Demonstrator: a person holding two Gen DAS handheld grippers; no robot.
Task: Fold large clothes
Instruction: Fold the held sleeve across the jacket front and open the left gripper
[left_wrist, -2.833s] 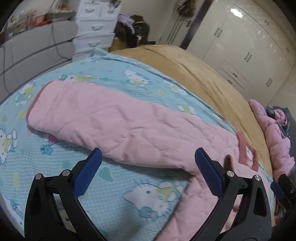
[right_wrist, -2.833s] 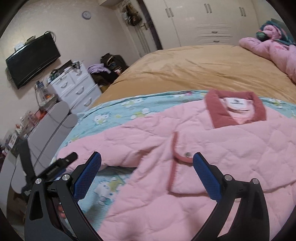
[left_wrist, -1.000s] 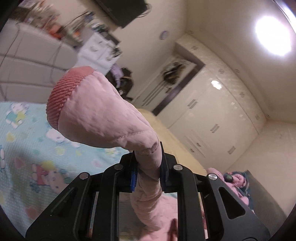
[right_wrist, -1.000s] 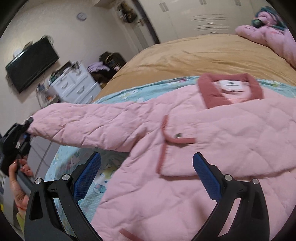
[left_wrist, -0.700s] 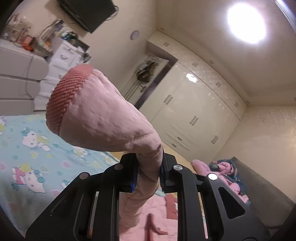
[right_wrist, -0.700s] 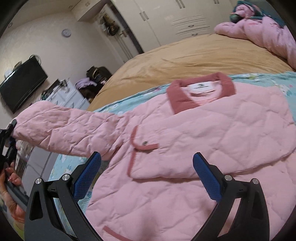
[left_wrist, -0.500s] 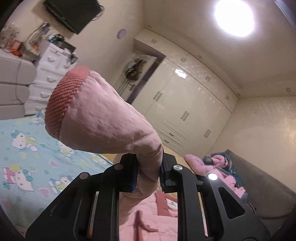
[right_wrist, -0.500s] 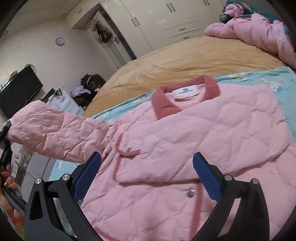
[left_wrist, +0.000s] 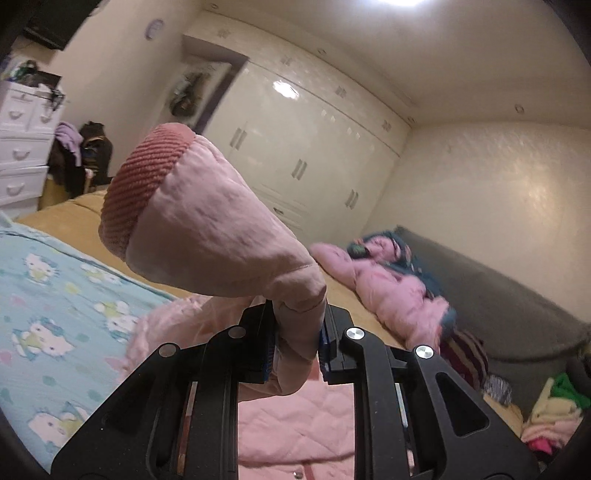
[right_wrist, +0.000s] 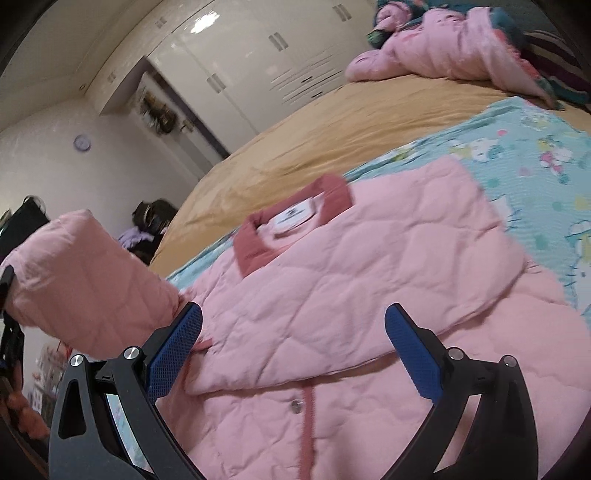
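Left wrist view: the left gripper (left_wrist: 297, 341) is pinching the sleeve (left_wrist: 221, 236) of the pink quilted jacket (left_wrist: 295, 432) just behind its cuff, jaws pressed tight on the bunched fabric. The sleeve is standing up off the bed, its ribbed, darker pink cuff (left_wrist: 142, 184) flaring toward the camera. The jacket body is lying below on the light blue cartoon-cat sheet (left_wrist: 55, 302).

Right wrist view: the right gripper (right_wrist: 293, 356) is hovering with its blue pads spread wide, gripping nothing, above the jacket's (right_wrist: 332, 295) front. The jacket is lying flat on the sheet (right_wrist: 535, 155), front up, showing diamond quilting, a dark pink collar (right_wrist: 291, 221) with a white label and a snap placket. Its lifted sleeve (right_wrist: 85, 280) is reaching left, where the left gripper is only partly showing at the frame's edge.
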